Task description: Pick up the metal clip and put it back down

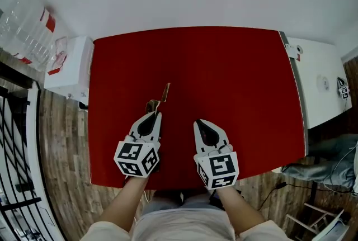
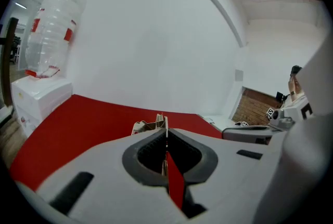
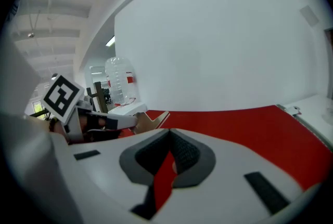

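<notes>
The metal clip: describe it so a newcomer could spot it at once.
Find the red tabletop. On the person's side of it, the left gripper pinches a brass-coloured metal clip. It is the only small golden thing there; the right gripper beside it holds nothing.

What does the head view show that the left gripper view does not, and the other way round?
Only the head view shows the person's forearms and the whole outline of the red table. Only the left gripper view shows a brick wall at far right. Both show that table, the clear water bottle on its white box, and the metal clip pinched at the tips of the left tool.
</notes>
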The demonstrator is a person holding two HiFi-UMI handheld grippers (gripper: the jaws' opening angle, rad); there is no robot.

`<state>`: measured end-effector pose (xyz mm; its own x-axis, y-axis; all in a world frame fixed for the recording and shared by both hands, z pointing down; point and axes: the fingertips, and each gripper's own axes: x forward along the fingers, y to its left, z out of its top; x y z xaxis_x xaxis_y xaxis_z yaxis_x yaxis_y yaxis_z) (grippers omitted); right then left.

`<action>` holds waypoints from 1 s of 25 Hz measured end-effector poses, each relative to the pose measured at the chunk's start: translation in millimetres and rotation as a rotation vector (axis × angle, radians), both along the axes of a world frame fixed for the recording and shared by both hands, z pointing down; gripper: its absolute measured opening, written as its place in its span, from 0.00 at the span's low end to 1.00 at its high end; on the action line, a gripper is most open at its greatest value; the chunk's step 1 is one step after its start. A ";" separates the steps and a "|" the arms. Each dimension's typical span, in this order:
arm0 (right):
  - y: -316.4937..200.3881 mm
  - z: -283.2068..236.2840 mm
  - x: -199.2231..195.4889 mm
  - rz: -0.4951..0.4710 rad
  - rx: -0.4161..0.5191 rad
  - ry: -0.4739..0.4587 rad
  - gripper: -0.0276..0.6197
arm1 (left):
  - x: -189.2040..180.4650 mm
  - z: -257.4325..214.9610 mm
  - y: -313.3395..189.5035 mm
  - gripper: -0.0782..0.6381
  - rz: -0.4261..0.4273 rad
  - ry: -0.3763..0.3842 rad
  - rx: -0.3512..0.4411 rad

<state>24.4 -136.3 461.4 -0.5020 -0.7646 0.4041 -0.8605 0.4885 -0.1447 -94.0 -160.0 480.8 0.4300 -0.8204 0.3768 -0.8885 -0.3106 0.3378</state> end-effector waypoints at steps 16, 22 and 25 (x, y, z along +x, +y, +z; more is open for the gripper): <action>85.0 -65.0 2.2 -0.058 0.005 0.024 0.05 | 2.1 -82.2 119.0 0.12 -0.062 -0.070 0.090; 101.8 -76.4 6.1 -0.049 0.041 0.028 0.05 | 8.6 -89.5 144.8 0.12 -0.084 -0.084 0.112; 108.3 -77.4 3.7 -0.041 0.044 0.021 0.05 | 8.0 -91.5 150.0 0.12 -0.075 -0.079 0.112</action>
